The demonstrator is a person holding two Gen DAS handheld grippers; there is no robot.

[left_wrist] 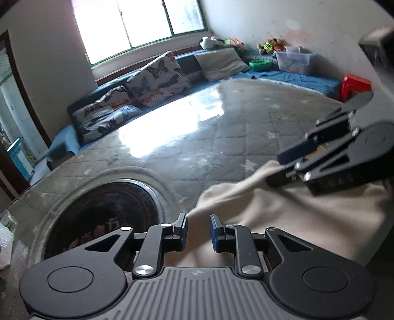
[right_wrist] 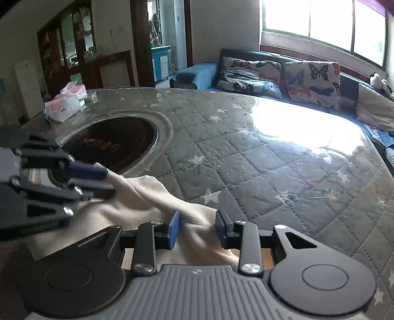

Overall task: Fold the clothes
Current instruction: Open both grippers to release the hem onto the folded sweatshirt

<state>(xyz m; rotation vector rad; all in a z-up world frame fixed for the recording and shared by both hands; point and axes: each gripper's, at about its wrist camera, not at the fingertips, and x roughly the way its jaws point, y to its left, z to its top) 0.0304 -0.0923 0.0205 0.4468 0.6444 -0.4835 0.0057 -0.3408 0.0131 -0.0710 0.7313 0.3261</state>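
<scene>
Your left gripper (left_wrist: 198, 232) sits at the bottom centre of the left wrist view with its fingers parted, a clear gap between the blue pads, and the cream cloth (left_wrist: 283, 216) lying under and just ahead of them. Nothing is pinched there.

Your right gripper (right_wrist: 197, 230) fills the bottom centre of the right wrist view, its fingers likewise spread apart, straddling a raised ridge of the same cloth (right_wrist: 157, 204) without closing on it. In the left wrist view this gripper comes in from the right edge, its fingertips resting at the cloth's upper edge.

The cloth lies rumpled on the quilted table cover (right_wrist: 258, 160), in the lower part of both frames. Its far edge reaches toward the dark round inset (right_wrist: 110, 142) in the table, seen left of centre in the right wrist view and lower left in the left wrist view.

A pink tissue pack (right_wrist: 66, 105) rests on the table at the upper left of the right wrist view. Butterfly cushions (left_wrist: 138, 93) line the blue sofa (left_wrist: 295, 78) beyond the table, below the window (left_wrist: 140, 22) at the top of the frame.
</scene>
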